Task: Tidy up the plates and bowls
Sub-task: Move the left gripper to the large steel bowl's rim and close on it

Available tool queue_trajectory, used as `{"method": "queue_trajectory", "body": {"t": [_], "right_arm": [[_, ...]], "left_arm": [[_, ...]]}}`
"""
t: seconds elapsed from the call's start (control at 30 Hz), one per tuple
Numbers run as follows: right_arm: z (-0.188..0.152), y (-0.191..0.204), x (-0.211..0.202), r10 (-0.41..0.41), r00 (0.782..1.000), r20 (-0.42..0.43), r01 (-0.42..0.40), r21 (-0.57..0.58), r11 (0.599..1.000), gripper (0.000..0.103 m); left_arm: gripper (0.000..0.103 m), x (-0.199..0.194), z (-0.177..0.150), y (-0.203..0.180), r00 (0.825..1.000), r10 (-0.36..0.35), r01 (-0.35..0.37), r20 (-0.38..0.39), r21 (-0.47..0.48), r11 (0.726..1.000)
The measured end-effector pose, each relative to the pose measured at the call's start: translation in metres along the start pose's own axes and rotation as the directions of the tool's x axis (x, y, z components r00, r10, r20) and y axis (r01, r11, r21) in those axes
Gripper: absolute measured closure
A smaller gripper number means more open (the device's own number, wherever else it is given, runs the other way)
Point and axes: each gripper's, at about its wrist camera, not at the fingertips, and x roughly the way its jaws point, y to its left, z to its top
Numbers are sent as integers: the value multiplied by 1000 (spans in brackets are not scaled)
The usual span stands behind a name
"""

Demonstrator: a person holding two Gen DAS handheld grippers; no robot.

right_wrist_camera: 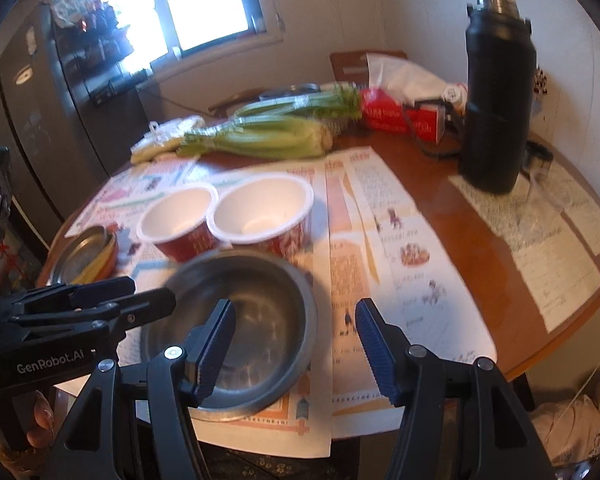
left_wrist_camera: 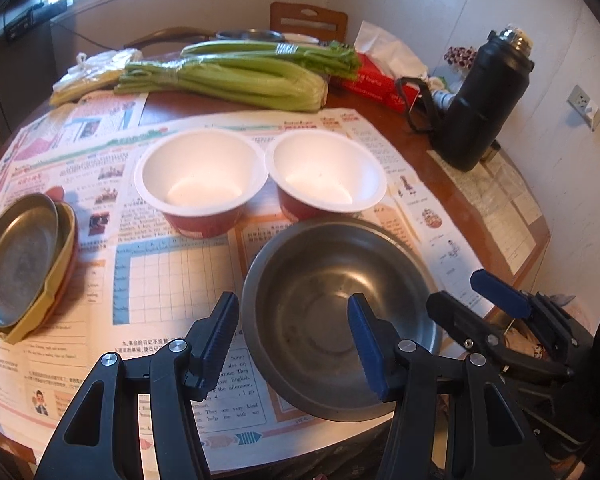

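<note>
Judging from how things lie, you are near the start of this job, with most of the sorting still ahead. Your largest piece, the steel bowl (left_wrist_camera: 336, 320), sits empty near the table's (right_wrist_camera: 440, 216) front edge, on the newspaper (left_wrist_camera: 172, 280), and nothing has been nested in it or under it. Beyond it the two paper bowls (left_wrist_camera: 202, 180) stand side by side with rims touching, upright and empty, not yet stacked into one another. At far left the one bit that looks done is the plate stack (left_wrist_camera: 24, 264): a steel plate resting on a yellow one, with a reddish rim showing beneath. Your left gripper (left_wrist_camera: 296, 344) hangs over the steel bowl's left rim, jaws partly apart, one finger outside the rim and one over the inside, and I see no pad pressing on metal, so it holds nothing. Your right gripper (right_wrist_camera: 300, 344) is likewise partly parted and empty, straddling the bowl's right rim from above. What seems left is gathering the three bowls and setting them by the plates.
</note>
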Motion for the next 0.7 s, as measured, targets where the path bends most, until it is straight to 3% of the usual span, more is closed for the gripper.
{"method": "queue_trajectory", "body": {"t": [0.4, 0.7], "right_arm": [[-8, 0, 25, 45, 998, -43, -45, -8, 999, 41], [-9, 1, 32, 35, 998, -55, -35, -2, 999, 41]], "left_arm": [[45, 22, -9, 18, 999, 5, -7, -38, -59, 998], [45, 41, -12, 18, 995, 8, -15, -96, -66, 998]]}}
